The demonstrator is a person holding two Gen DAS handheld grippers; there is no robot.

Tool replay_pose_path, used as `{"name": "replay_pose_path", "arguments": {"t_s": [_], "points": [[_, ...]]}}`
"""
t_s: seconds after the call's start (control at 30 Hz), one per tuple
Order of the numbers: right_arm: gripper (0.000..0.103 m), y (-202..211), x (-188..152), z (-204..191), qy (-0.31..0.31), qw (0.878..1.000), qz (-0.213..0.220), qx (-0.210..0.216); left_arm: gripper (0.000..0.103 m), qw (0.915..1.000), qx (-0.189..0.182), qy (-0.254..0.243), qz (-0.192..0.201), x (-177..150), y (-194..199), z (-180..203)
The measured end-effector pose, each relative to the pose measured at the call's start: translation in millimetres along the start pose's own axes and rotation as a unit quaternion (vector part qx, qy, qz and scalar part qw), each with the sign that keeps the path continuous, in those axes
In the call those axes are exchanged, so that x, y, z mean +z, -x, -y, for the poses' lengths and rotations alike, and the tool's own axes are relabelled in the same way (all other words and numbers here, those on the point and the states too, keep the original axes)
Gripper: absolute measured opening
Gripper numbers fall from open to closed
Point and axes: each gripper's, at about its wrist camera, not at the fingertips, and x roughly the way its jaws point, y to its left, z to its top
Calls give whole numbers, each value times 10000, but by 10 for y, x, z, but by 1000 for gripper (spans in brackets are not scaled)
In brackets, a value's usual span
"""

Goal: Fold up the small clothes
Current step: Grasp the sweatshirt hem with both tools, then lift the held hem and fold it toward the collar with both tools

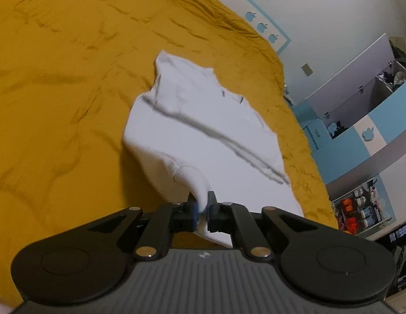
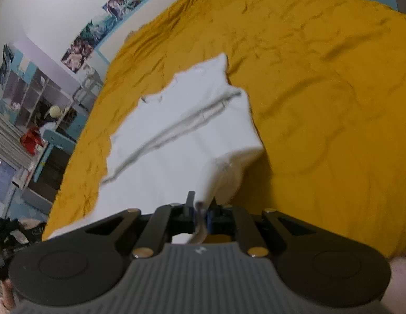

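Both tools pinch near corners of a white garment [image 1: 200, 130] on a yellow bed [image 1: 59, 91].
Left tool [image 1: 202, 210] & right tool [image 2: 201, 213]: lift evenly, keep hem taut, carry it over twd far edge w/o slack.

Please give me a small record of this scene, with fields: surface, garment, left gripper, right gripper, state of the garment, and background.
surface: bed with a wrinkled mustard-yellow cover
garment: white garment with thin grey stripes
left gripper: left gripper shut on a near corner of the garment
right gripper: right gripper shut on another near corner
state of the garment: near edge raised at both grips, far part lying on the cover
background: white and blue walls, posters, shelves
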Motion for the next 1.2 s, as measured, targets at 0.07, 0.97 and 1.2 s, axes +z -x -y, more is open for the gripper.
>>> {"name": "replay_pose_path", "arguments": {"t_s": [0.07, 0.97, 1.2], "points": [[2, -78, 159, -54, -43, 9999, 119, 49, 6, 10000, -22, -50, 79, 143, -62, 13], [51, -2785, 2367, -200, 191, 9913, 966, -874, 24, 9779, 1379, -1294, 898, 2059, -2050, 20], [55, -1985, 1765, 107, -195, 9968, 692, -358, 32, 9942, 565, -309, 858, 1704, -1288, -268]]}}
